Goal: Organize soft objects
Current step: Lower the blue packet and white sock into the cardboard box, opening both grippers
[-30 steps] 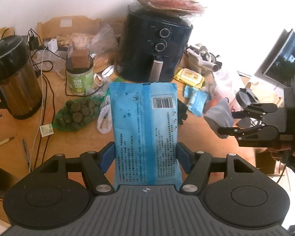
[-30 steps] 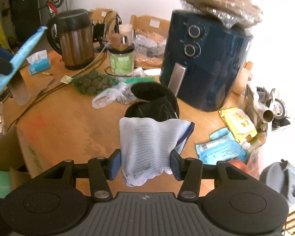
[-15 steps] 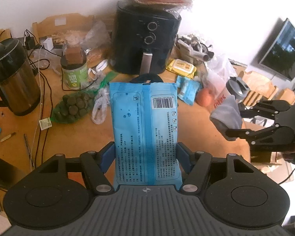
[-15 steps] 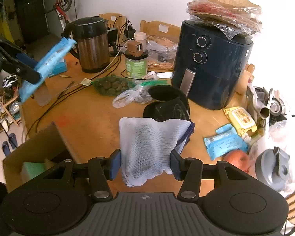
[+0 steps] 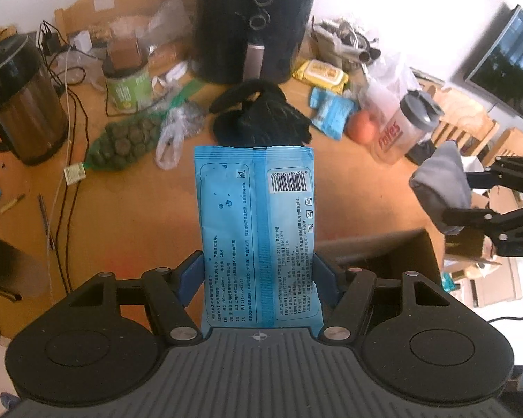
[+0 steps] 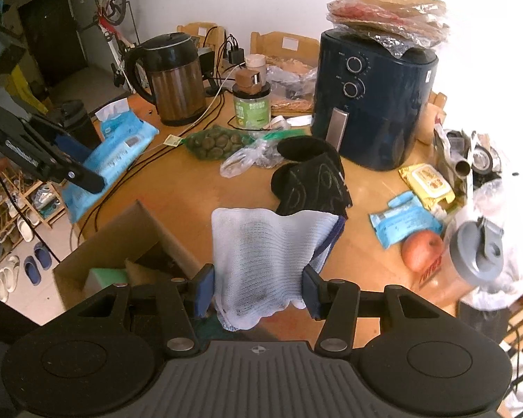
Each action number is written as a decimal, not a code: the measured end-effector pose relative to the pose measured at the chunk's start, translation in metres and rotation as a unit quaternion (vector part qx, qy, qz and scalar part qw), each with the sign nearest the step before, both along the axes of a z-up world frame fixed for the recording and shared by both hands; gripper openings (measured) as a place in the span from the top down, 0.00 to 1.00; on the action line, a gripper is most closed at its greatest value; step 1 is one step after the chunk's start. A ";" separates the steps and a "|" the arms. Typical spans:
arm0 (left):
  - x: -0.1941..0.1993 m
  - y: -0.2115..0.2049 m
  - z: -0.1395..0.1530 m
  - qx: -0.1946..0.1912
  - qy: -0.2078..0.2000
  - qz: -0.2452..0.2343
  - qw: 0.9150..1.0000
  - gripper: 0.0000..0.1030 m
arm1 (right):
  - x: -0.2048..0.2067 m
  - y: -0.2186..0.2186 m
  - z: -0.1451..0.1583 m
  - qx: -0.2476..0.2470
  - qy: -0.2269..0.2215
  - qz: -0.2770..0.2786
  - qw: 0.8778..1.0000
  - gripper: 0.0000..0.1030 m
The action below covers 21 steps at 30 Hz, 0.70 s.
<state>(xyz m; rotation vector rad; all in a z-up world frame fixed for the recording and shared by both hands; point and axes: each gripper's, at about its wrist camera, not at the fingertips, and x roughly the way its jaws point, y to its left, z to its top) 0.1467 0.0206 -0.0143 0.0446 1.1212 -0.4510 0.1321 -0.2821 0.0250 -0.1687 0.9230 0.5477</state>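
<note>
Tongs first: the left gripper [image 5: 259, 275] is clamped on a blue wet-wipe packet [image 5: 258, 230], its blue pads pressing both long edges so the packet stands up between them, barcode side showing. The right gripper [image 6: 258, 284] is clamped on a pale knitted cloth [image 6: 265, 261] with a dark-blue trim, which bulges up between the pads and droops below them. Both tongs hang above the near edge of the wooden table [image 6: 177, 188], where an open cardboard box [image 6: 122, 240] sits against that edge with a green block inside. In the left view the other gripper shows at the right edge of the picture, its grey cloth bundle beyond the table's right edge. Further in, near the table's middle, lies a black fabric heap [image 6: 310, 174]. Beyond it, toward the far edge, stands a dark air fryer [image 6: 373, 104] with flat wrapped goods stacked on top. Left of the fryer are a green jar [image 6: 252, 108], a netted bag of dark round pieces [image 6: 214, 142] and a brown kettle [image 6: 174, 80]. Toward the right edge lie a small blue packet [image 6: 404, 219], a yellow packet [image 6: 429, 181], an apple [image 6: 422, 249] and a grey-lidded shaker bottle [image 6: 470, 257].
</note>
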 end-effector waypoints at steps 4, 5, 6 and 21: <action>-0.010 -0.004 -0.006 -0.001 0.017 -0.008 1.000 0.36 | -0.015 -0.003 0.004 0.003 0.012 0.002 1.000 0.47; -0.012 -0.006 -0.008 -0.001 0.021 -0.011 1.000 0.36 | -0.019 -0.004 0.003 0.004 0.015 0.004 1.000 0.47; -0.014 -0.007 -0.010 -0.001 0.024 -0.013 1.000 0.36 | -0.021 -0.004 0.002 0.005 0.019 0.005 1.000 0.47; -0.030 -0.027 -0.048 0.019 0.093 -0.022 0.995 0.26 | -0.036 0.015 -0.034 0.031 0.092 0.029 0.995 0.25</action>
